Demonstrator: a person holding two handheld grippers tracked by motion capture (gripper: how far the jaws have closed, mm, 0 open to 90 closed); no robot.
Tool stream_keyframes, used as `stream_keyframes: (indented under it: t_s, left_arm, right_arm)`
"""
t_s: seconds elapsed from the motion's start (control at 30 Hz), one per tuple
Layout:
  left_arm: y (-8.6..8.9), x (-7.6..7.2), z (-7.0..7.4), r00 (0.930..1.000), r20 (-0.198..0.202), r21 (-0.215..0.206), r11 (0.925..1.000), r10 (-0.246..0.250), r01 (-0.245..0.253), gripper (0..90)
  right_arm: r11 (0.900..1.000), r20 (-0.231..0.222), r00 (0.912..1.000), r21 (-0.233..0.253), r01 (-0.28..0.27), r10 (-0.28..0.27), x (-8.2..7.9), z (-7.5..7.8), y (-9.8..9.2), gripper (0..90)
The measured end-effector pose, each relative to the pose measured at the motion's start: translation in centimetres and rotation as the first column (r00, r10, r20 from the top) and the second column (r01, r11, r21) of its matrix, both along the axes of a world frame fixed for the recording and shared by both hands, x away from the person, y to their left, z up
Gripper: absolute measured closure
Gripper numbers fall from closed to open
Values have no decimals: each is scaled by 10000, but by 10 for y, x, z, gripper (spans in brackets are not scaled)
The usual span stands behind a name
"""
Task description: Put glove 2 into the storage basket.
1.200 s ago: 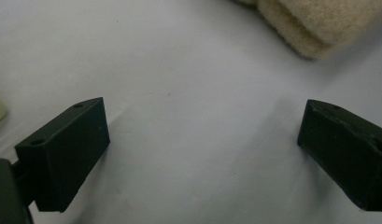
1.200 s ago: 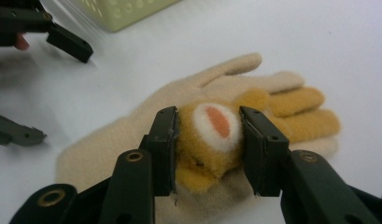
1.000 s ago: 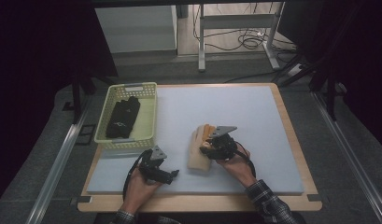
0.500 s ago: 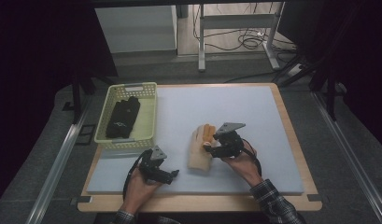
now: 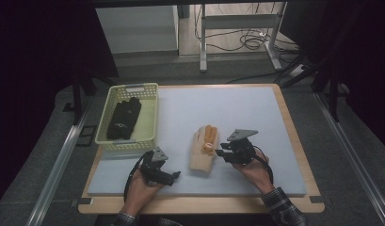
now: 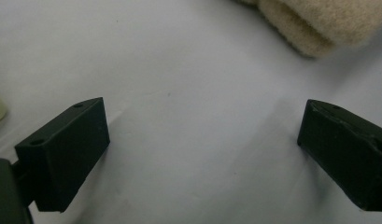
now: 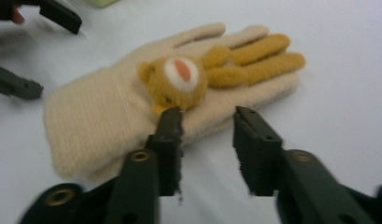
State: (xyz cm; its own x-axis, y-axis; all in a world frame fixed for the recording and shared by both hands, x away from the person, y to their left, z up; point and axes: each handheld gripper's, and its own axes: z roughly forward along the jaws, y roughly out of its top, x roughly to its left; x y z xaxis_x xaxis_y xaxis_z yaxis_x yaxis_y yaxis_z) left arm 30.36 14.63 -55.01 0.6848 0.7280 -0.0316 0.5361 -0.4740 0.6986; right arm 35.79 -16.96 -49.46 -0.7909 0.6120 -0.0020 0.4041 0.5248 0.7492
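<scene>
The left gripper rests at seven o'clock on the mat, jaws wide apart, holding nothing; the cream glove lies flat at centre, bear patch up; the right gripper, at its three o'clock edge, stands part open and empty; a shallow bite there may catch only fuzz, dragging the glove askew.

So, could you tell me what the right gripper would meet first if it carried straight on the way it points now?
Most likely the cream glove lying just ahead of the right gripper. Its open jaws aim at the glove's near edge by the orange bear face, though the remaining gap is hard to judge.
</scene>
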Motion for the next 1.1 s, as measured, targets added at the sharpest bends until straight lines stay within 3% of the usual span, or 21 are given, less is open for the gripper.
stream_keyframes:
  t_s: [0.23, 0.33, 0.63, 1.1]
  left_arm:
    - [0, 0, 0, 10000, 1, 0, 10000, -5, 5, 22]
    - [0, 0, 0, 10000, 3, -2, 10000, -4, 4, 22]
    - [0, 0, 0, 10000, 5, -2, 10000, -6, 6, 23]
    - [0, 0, 0, 10000, 6, -2, 10000, -5, 5, 23]
  right_arm:
    - [9992, -256, 9990, 99, -375, 378, -10, -10, -8, 880]
    - [9984, -522, 9971, 112, -554, 559, -16, -17, -9, 884]
    - [9941, -694, 9919, -146, -1073, 1060, -27, -31, 0, 884]
    - [9882, -692, 9860, -92, -1529, 1519, -28, -36, 22, 884]
